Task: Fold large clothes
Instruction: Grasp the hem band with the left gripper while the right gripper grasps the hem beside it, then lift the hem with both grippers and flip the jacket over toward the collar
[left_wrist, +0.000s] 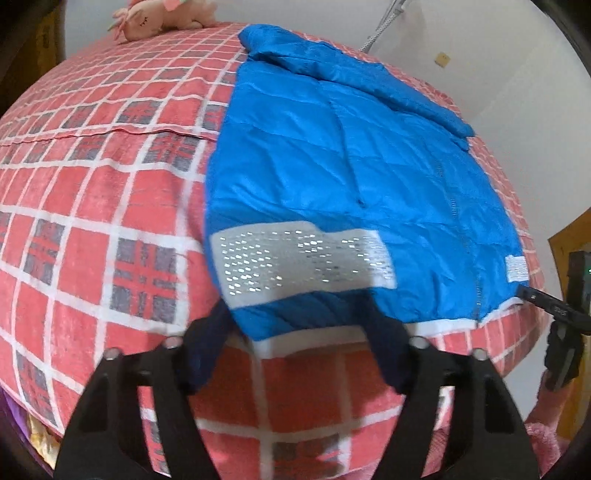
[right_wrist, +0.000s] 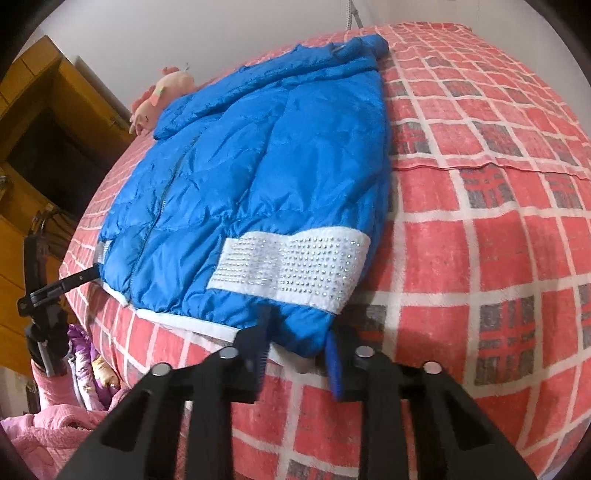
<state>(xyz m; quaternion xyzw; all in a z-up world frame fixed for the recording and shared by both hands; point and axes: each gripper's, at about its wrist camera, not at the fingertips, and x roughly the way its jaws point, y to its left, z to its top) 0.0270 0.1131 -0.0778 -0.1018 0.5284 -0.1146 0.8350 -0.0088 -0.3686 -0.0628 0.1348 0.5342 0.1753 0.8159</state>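
Left wrist view shows your left gripper (left_wrist: 299, 332) straddling the blue jacket (left_wrist: 351, 166) at its hem corner, jaws half-wide and not yet pinching. Your right gripper (right_wrist: 295, 339) is narrowed on the jacket's other corner. The jacket lies on the checked bedcover (right_wrist: 480, 240), sleeves tucked in; the lengthwise fold remains. No containers show.

Bright, even light; fisheye-bent edges, slight blur.
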